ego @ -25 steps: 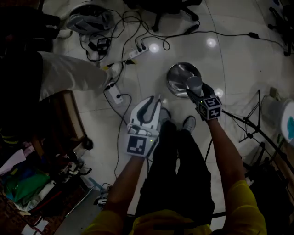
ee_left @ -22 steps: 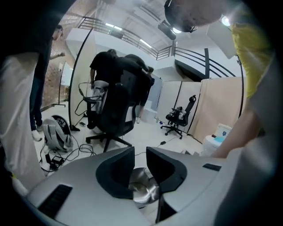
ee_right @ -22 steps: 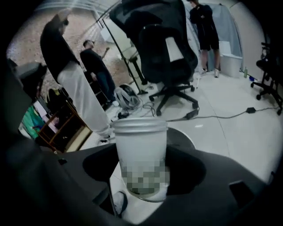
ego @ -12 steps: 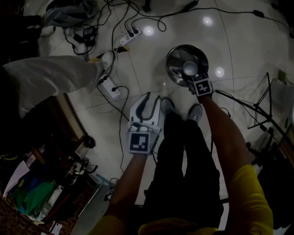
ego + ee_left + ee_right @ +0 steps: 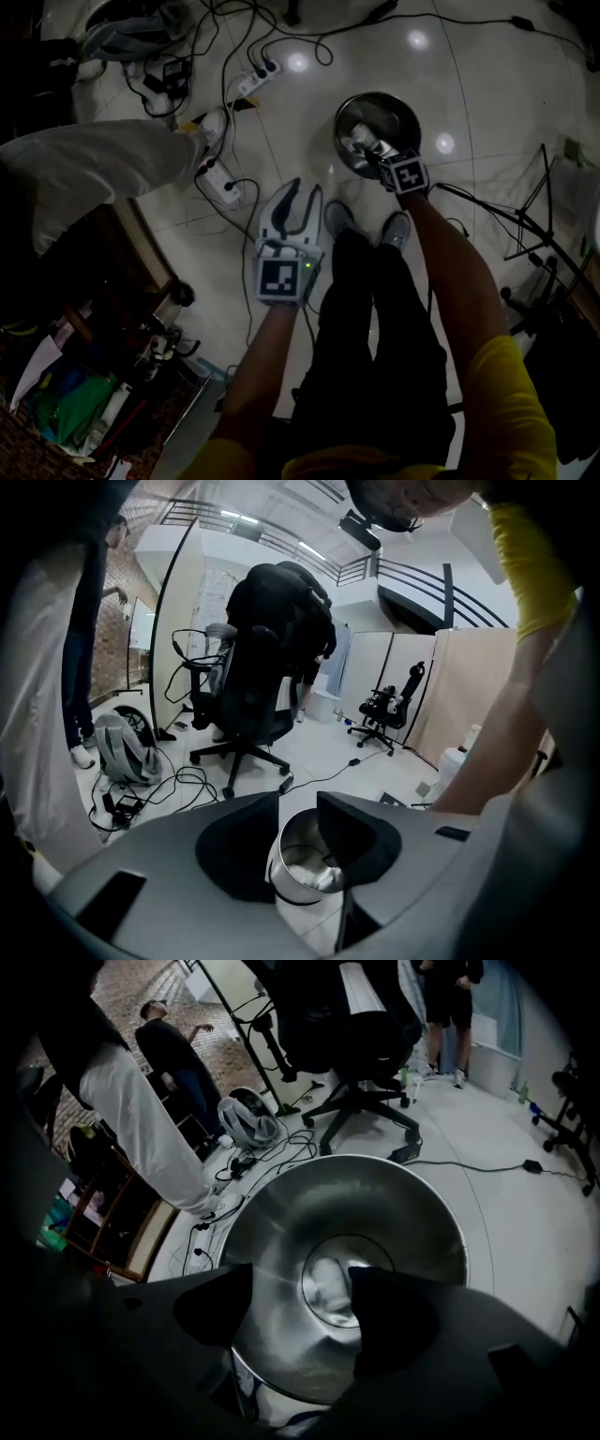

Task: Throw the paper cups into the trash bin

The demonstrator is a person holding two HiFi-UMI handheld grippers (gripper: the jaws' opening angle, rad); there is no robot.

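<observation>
Paper cup [image 5: 361,142] down inside the steel trash bin [image 5: 398,117] in the head view, pale against the metal; cannot tell whether one or several. Right gripper [image 5: 378,157] held just above the bin's near rim. Left gripper [image 5: 300,195] lower left, apart from the bin, pointing at floor [image 5: 487,84] beside the shoes [image 5: 339,217].

Left gripper view: left gripper [image 5: 298,803] spread, nothing pinched. Only the trash bin [image 5: 279,878] framed in the gap, with the paper cup [image 5: 309,872] lying at its bottom.

Right gripper view: right gripper [image 5: 302,1279] also spread and empty, looking straight down into the trash bin [image 5: 375,1204]. Paper cup [image 5: 330,1290] resting on the bin's bottom, clear of both jaws.

Reads as the drop step, release done for this cup. Next, probably: lift the right gripper clear of the rim without knocking the bin, then look around for any cup not yet binned. None visible on the floor in these views, so possibly nothing left to fetch.
</observation>
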